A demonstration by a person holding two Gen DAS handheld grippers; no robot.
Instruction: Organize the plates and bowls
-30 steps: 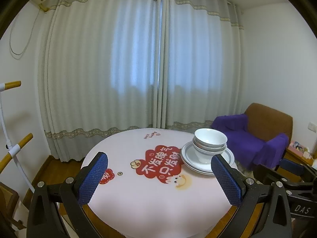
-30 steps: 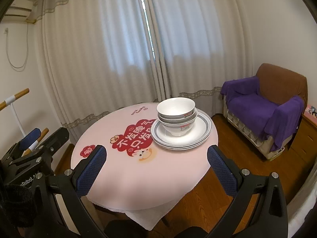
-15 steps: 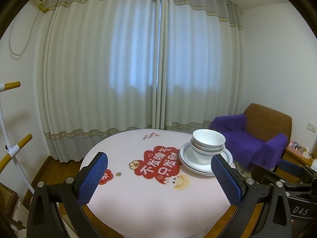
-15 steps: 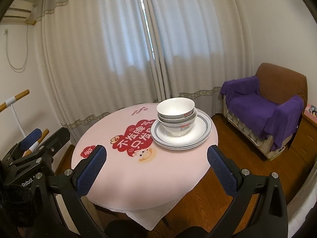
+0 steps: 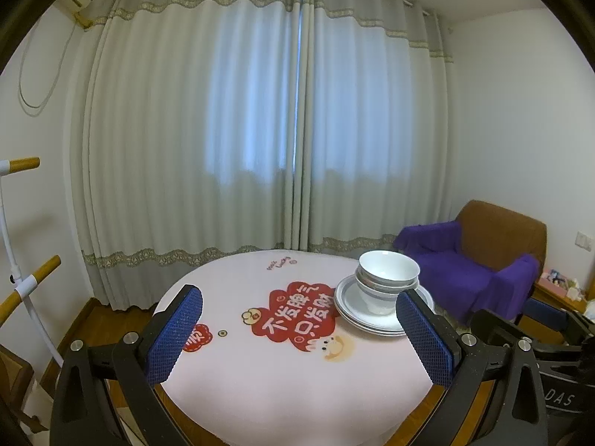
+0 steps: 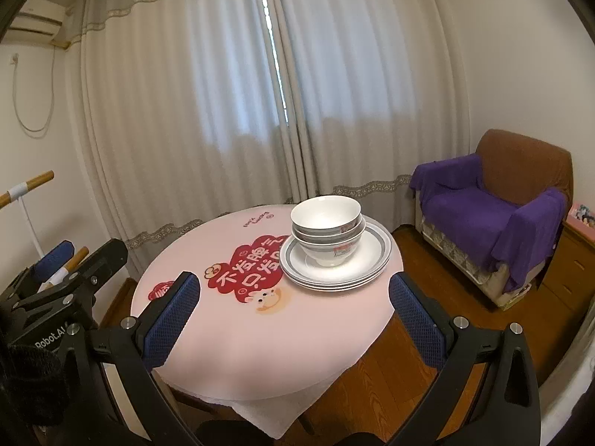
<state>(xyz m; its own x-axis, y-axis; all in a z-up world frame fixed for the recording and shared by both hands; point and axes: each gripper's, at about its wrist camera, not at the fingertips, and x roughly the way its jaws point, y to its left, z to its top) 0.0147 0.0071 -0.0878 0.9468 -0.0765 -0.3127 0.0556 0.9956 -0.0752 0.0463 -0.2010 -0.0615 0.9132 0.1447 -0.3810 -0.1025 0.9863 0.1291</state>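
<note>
Curtained room, round pink table (image 6: 260,334). Bowls (image 6: 326,230) nested on stacked plates (image 6: 368,260) at far right edge. Left gripper (image 5: 297,338), right gripper (image 6: 293,319): fingers apart, empty. Possible toppling off that edge if nudged.

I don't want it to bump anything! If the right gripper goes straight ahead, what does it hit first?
Probably the pink tablecloth: the open right gripper points at its bare part, just short of the plates holding the stacked bowls. Depth is hard to judge.
</note>
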